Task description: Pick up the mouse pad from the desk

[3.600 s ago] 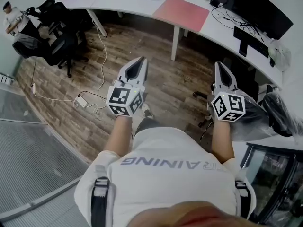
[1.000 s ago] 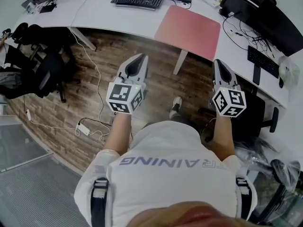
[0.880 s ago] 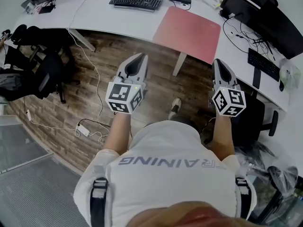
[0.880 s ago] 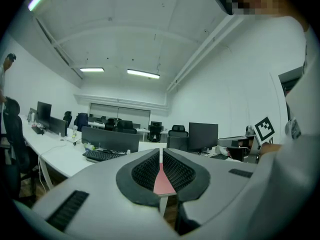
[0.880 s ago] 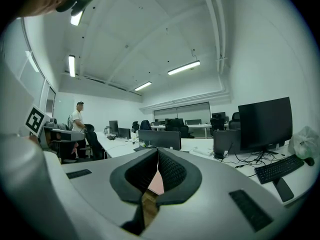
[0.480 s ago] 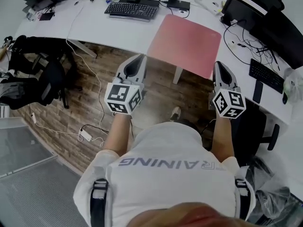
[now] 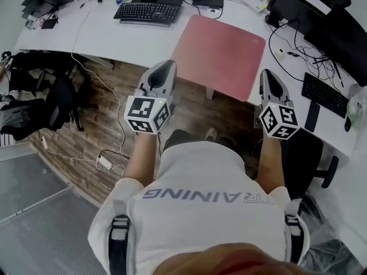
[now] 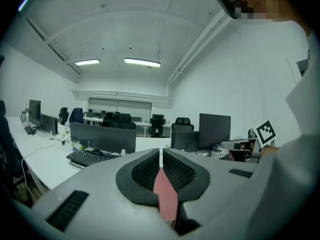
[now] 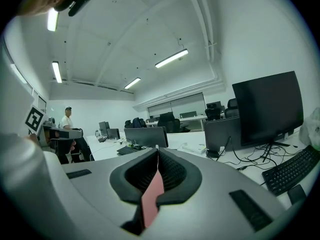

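The pink mouse pad [image 7: 218, 56] lies flat on the white desk [image 7: 109, 36], reaching the desk's near edge. Both grippers are held out level in front of the person, short of the desk edge. My left gripper [image 7: 166, 65] is shut and empty, its tip just left of the pad's near left corner. My right gripper [image 7: 268, 74] is also shut and empty, by the pad's near right corner. In the left gripper view a strip of the pad [image 8: 165, 196] shows below the closed jaws; the right gripper view shows the pad [image 9: 151, 199] the same way.
A black keyboard [image 7: 149, 11] and monitor stand sit left of the pad. Monitors, cables and a second keyboard [image 7: 324, 93] crowd the desk at right. A black office chair [image 7: 304, 148] stands under my right arm. Cords and a power strip [image 7: 104, 162] lie on the floor. A person [image 9: 67, 121] sits far off.
The person has walked toward the desk: the pad and desk edge have come closer to both grippers. Both grippers stay shut and empty.
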The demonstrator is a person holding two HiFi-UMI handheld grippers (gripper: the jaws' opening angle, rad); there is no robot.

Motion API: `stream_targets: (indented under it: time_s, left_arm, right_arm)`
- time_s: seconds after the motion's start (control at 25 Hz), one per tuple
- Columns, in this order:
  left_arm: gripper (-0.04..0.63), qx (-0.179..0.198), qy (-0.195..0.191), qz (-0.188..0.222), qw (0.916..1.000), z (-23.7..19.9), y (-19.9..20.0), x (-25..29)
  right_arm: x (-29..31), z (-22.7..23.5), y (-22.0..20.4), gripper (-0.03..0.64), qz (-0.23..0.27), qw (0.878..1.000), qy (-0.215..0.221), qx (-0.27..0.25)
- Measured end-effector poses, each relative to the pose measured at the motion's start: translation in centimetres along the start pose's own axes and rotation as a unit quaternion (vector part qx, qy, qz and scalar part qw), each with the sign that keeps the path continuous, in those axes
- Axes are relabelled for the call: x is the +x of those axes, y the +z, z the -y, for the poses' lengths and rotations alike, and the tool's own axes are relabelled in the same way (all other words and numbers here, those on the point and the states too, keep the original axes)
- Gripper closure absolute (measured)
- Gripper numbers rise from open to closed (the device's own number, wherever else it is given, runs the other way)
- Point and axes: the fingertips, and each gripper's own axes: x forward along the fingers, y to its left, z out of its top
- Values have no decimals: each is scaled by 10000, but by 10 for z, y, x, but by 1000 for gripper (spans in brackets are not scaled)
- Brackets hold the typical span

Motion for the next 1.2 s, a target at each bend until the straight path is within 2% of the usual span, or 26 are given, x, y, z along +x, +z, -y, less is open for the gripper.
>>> stream_targets:
  time_s: [0.28,0.56,0.6,0.68,0.8,0.84,0.92,1.0,1.2]
  left_arm:
    - [551,-100,-221,-160,9996,-20,-8,50]
    - [549,-219,-688,-450,9964,-68,-23,125]
    - [542,-223,-770,-520,9954,-77,-26,137]
    - [470,-257,-917,-674,9932,-93,-35,157]
    - [430,-333,-1010,-921,9900,-117,-51,184]
    - [418,-350,-1017,-1027,9889,-123,-58,191]
    - [385,-359,-1028,-1297,9856,-134,-76,203]
    - [357,-371,-1005,-1623,9809,-141,-99,213]
    - [290,-489,-795,-2501,9637,-157,-172,231]
  right_arm:
    - [29,20,-11,592,-258,9993,-269,29]
    - [76,39,-19,592,-550,9942,-926,39]
    - [84,40,-21,592,-603,9929,-1020,40]
    - [99,43,-25,591,-682,9904,-1200,55]
    - [121,48,-33,590,-826,9868,-1391,90]
    - [129,50,-38,570,-912,9856,-1418,101]
    - [141,53,-53,477,-1112,9829,-1461,148]
    - [148,60,-72,426,-1340,9783,-1568,206]
    - [154,92,-138,314,-2055,9586,-1886,582]
